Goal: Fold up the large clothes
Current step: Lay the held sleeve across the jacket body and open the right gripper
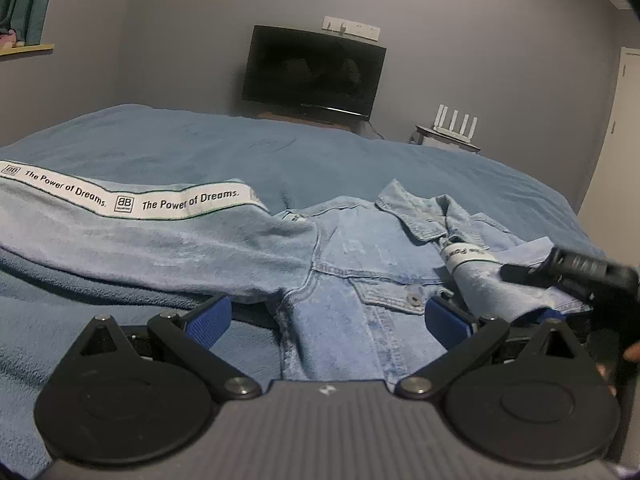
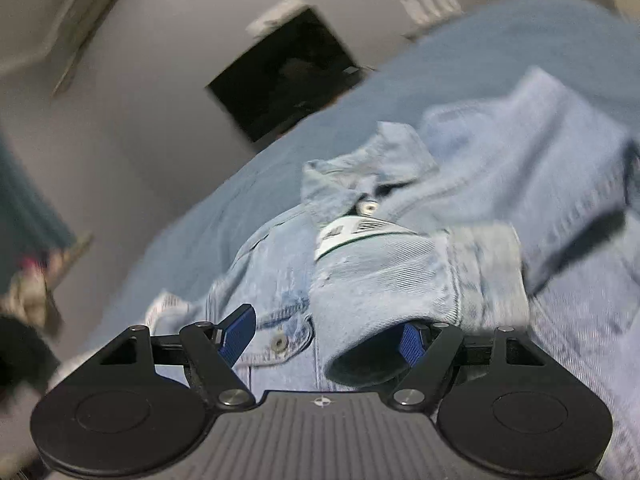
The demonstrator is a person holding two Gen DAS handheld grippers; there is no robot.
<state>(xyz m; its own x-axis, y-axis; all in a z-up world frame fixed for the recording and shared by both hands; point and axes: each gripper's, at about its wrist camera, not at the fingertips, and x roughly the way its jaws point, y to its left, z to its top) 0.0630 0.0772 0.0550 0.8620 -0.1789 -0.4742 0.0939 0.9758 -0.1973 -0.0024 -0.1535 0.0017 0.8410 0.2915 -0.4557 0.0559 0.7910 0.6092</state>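
Observation:
A light-blue denim jacket (image 1: 352, 272) lies front-up on the bed. Its left sleeve (image 1: 132, 236), with a white "The Power of Dreams" tape, stretches out to the left. Its right sleeve (image 1: 480, 280) is folded across the chest. My left gripper (image 1: 328, 320) is open just above the jacket's front, near the armpit seam. My right gripper (image 2: 324, 338) is open over the folded sleeve's cuff (image 2: 452, 280), which lies between its blue pads (image 2: 238, 334); it also shows at the right of the left wrist view (image 1: 576, 272). The right wrist view is blurred and tilted.
The jacket rests on a blue bedspread (image 1: 260, 148) that fills the bed. Beyond the bed stand a dark TV (image 1: 314, 72) against the grey wall, a white router (image 1: 456, 120) on a small table, and a door (image 1: 616, 128) at the right.

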